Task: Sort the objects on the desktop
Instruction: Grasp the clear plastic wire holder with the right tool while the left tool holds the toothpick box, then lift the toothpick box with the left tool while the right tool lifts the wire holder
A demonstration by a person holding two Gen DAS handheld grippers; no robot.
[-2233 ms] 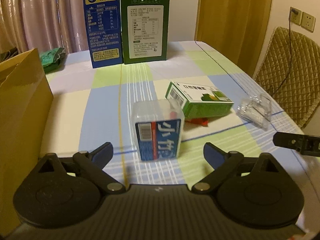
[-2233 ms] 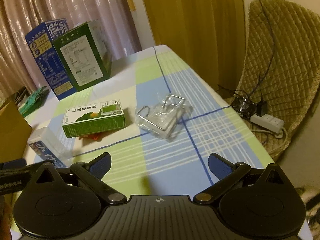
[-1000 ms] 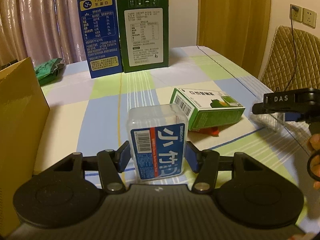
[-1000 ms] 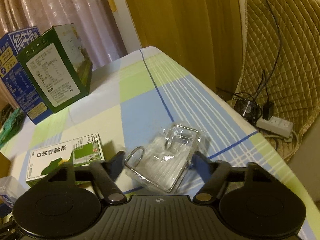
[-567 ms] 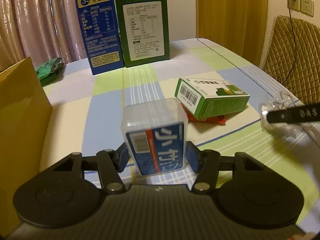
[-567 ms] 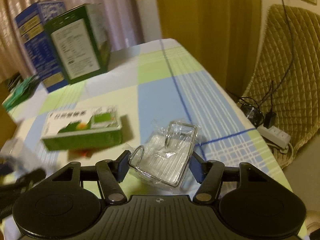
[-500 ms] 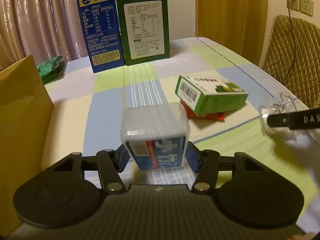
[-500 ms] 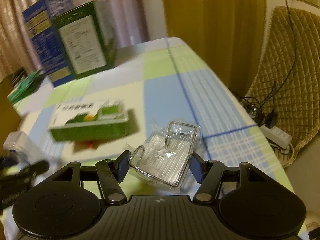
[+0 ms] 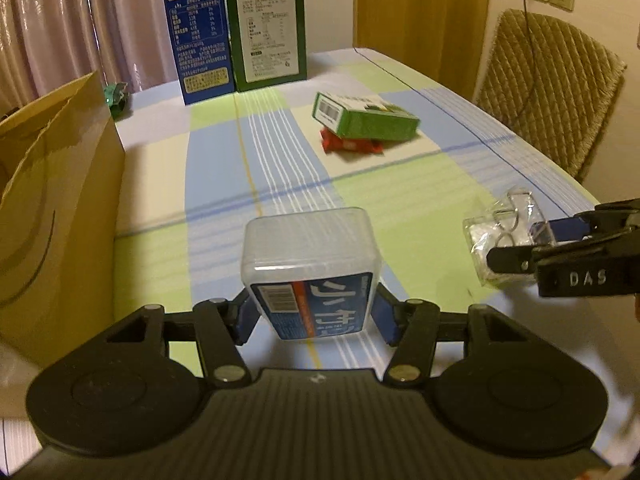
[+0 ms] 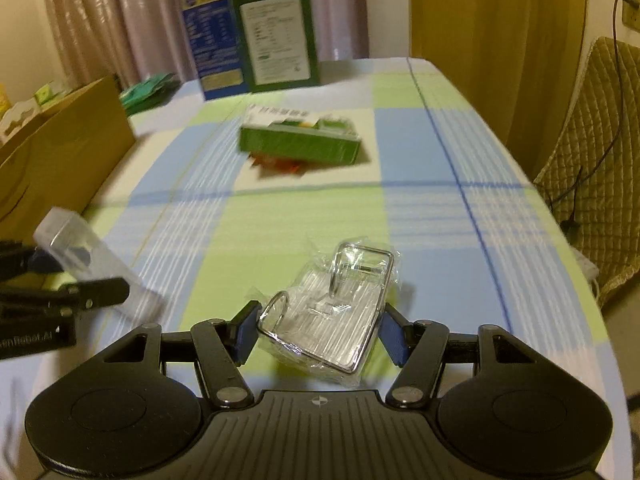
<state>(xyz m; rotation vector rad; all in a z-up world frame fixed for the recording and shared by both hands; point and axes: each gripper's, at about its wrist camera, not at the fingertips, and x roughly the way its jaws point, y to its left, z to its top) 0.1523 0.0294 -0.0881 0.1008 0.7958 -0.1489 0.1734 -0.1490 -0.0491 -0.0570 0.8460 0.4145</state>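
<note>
My left gripper [image 9: 316,318] is shut on a clear plastic box with a blue label [image 9: 310,268] and holds it above the checked tablecloth [image 9: 400,200]. My right gripper [image 10: 320,334] is shut on a clear wrapped packet with metal wire clips [image 10: 334,308], lifted off the table. Each gripper shows in the other's view: the right gripper with its packet [image 9: 504,240] at the right, the left gripper with its box [image 10: 80,256] at the left. A green carton [image 9: 364,120] lies on a red packet [image 9: 352,146] mid-table.
A brown paper bag [image 9: 52,208] stands open at the left edge. A blue carton [image 9: 200,28] and a dark green carton [image 9: 268,28] stand upright at the back. A green pouch [image 9: 116,96] lies behind the bag. A quilted chair [image 9: 548,92] is at the right.
Both grippers closed on their objects, lifted them and pulled back toward the near edge. The green carton now looks farther away.
</note>
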